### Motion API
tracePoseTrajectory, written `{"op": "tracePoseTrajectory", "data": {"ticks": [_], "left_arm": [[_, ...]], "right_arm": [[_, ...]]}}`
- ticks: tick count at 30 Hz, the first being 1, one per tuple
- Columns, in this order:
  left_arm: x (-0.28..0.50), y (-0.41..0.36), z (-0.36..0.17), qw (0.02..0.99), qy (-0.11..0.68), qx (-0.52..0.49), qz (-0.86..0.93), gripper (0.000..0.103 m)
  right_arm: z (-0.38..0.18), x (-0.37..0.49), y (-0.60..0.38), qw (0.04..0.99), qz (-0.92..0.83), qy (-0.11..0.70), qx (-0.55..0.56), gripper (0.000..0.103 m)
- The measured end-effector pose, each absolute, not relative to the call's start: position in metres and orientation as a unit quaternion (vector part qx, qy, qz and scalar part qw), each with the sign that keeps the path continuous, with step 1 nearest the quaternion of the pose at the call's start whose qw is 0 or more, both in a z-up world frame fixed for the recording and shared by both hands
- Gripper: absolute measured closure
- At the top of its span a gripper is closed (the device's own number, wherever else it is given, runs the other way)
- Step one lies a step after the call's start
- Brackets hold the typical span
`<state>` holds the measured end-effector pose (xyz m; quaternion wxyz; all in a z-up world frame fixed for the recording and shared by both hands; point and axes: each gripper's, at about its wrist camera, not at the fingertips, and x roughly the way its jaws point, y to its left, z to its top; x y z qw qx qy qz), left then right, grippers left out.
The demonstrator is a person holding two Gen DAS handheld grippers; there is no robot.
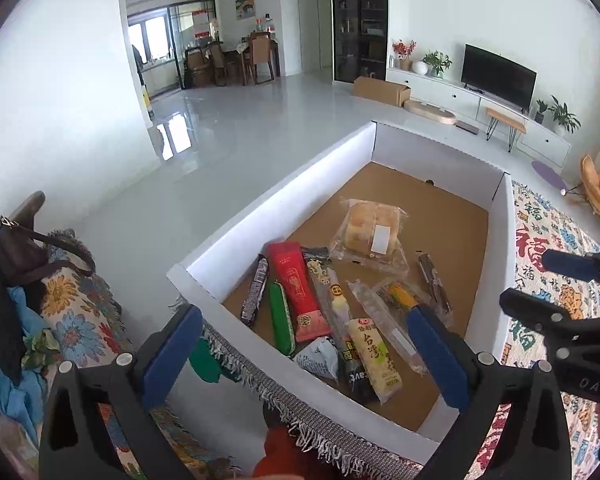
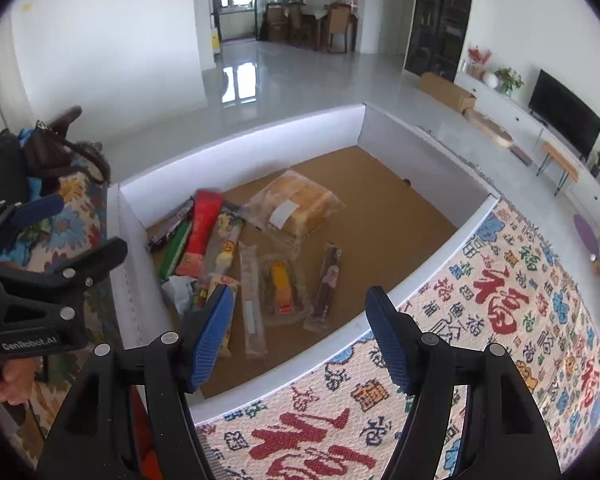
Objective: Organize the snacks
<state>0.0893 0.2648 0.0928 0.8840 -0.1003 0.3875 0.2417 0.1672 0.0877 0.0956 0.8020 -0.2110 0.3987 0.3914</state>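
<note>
A white-walled box (image 1: pixel 280 196) (image 2: pixel 240 152) with a brown floor holds several snacks. A clear-wrapped bread loaf (image 1: pixel 370 224) (image 2: pixel 300 200) lies near its middle. A red packet (image 1: pixel 296 288) (image 2: pixel 202 228), a green stick (image 1: pixel 282 320) (image 2: pixel 176 248), a yellow packet (image 1: pixel 374 356) and other bars lie side by side at the near left end. My left gripper (image 1: pixel 304 316) (image 2: pixel 88 224) hovers open over that end, holding nothing. My right gripper (image 2: pixel 300 294) (image 1: pixel 528 278) stands open above the box's near wall, also with nothing in it.
The box rests on a woven cloth (image 2: pixel 480 320) with red characters and a fringed edge. A floral cover (image 1: pixel 72 300) with a brown bag (image 1: pixel 20 248) and clothes lies to the left. A hand (image 2: pixel 4 380) grips the left tool. Glossy floor and a TV unit (image 1: pixel 498 74) lie beyond.
</note>
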Motion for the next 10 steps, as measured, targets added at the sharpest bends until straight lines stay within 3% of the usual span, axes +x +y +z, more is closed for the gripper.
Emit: {"op": "tracePoseTrajectory", "data": {"ticks": [10], "left_arm": [[0.096,0.270,0.075,0.872,0.412,-0.116,0.237,0.000]], "right_arm": [[0.080,0.173,0.101,0.791,0.390,0.423,-0.209,0.031]]}}
